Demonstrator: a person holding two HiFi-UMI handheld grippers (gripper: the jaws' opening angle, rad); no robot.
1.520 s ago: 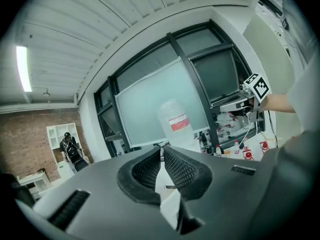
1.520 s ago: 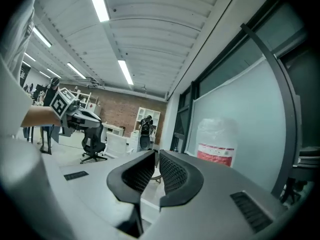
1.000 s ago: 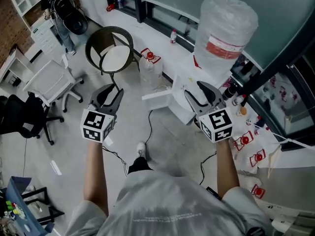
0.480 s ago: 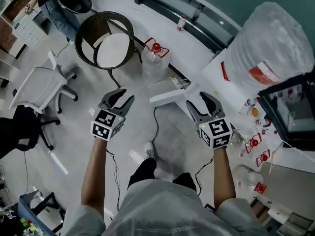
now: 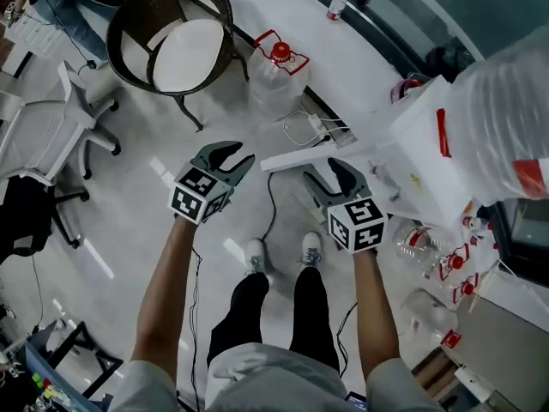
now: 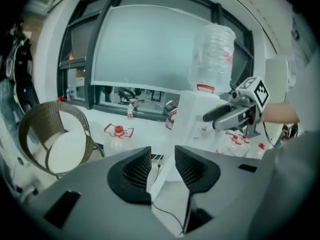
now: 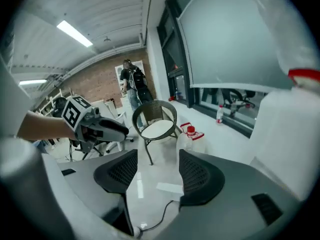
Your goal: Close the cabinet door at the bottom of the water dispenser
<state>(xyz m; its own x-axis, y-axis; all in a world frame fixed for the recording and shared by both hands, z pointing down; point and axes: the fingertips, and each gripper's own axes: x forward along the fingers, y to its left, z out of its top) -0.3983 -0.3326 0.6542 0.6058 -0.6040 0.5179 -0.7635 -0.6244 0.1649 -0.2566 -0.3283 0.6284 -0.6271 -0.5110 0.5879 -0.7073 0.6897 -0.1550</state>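
The white water dispenser [image 5: 426, 148] stands at the right with a big clear bottle [image 5: 504, 110] on top. Its bottom cabinet door [image 5: 316, 156] juts out open towards the left, low over the floor. My left gripper [image 5: 230, 154] hovers open just left of the door's free end. My right gripper [image 5: 329, 175] is on the door's near side, its jaws opening with nothing between them. In the left gripper view the open jaws [image 6: 163, 159] frame the door [image 6: 166, 185], apart from it, and the dispenser [image 6: 199, 115] rises behind. The right gripper view [image 7: 157, 166] faces the floor and chair.
A wicker chair [image 5: 176, 34] stands ahead on the left, with a red-capped water jug [image 5: 276, 69] beside it. A black cable [image 5: 268, 213] runs across the floor by my feet [image 5: 254, 256]. Small bottles [image 5: 446, 264] lie at the right. Office chairs [image 5: 51, 131] and a person [image 7: 131, 86] are further off.
Both grippers have dropped low towards the floor and the open door. The head view has tipped steeply down, so my legs and shoes show. The right jaws have widened.
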